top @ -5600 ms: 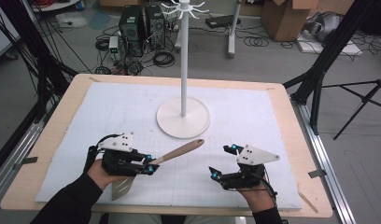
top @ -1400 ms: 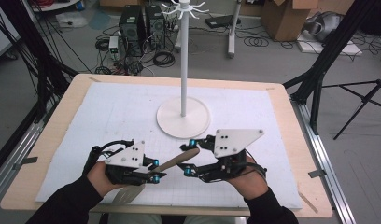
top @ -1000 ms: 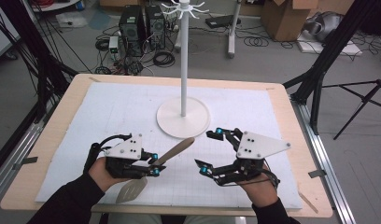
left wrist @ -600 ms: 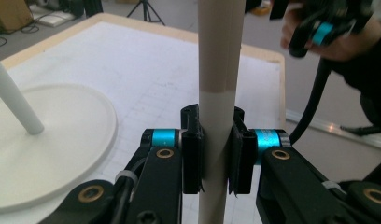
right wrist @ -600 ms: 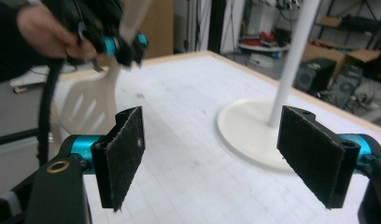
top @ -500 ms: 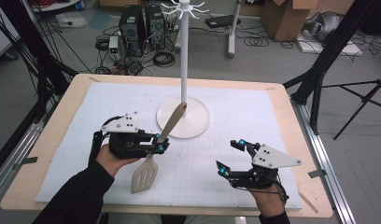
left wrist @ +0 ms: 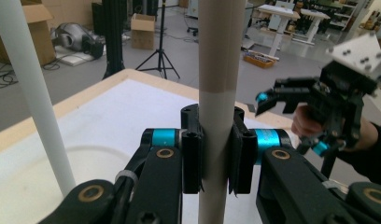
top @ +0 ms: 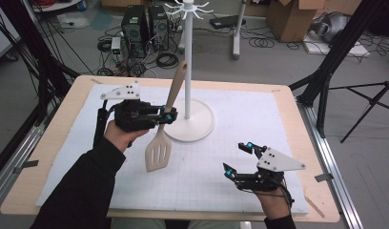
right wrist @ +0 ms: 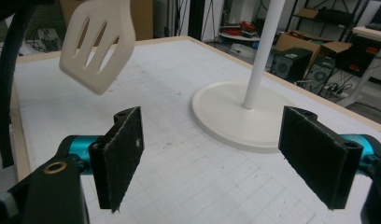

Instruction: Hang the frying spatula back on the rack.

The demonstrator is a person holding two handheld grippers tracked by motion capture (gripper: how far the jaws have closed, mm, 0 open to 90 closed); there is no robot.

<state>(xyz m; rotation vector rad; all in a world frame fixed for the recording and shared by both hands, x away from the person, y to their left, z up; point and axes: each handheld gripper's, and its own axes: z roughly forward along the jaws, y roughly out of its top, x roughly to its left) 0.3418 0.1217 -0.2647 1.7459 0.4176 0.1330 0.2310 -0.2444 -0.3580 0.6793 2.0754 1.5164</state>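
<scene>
A pale slotted spatula hangs upright above the mat, blade down, handle pointing up beside the white stand's pole. My left gripper is shut on its handle, just left of the pole. The stand's round base sits on the white mat. My right gripper rests low near the front right of the mat, open, with nothing between its pads. From the right gripper view the spatula blade hangs up at the left and the stand's base lies ahead.
The white gridded mat covers a wooden table. Hooks crown the stand. Past the far edge are computer towers, cables, cardboard boxes and a black tripod on the floor.
My left gripper has lifted the spatula and swung it upright, toward the stand's pole. My right gripper let go of the handle earlier, drew back and sank to the front right.
</scene>
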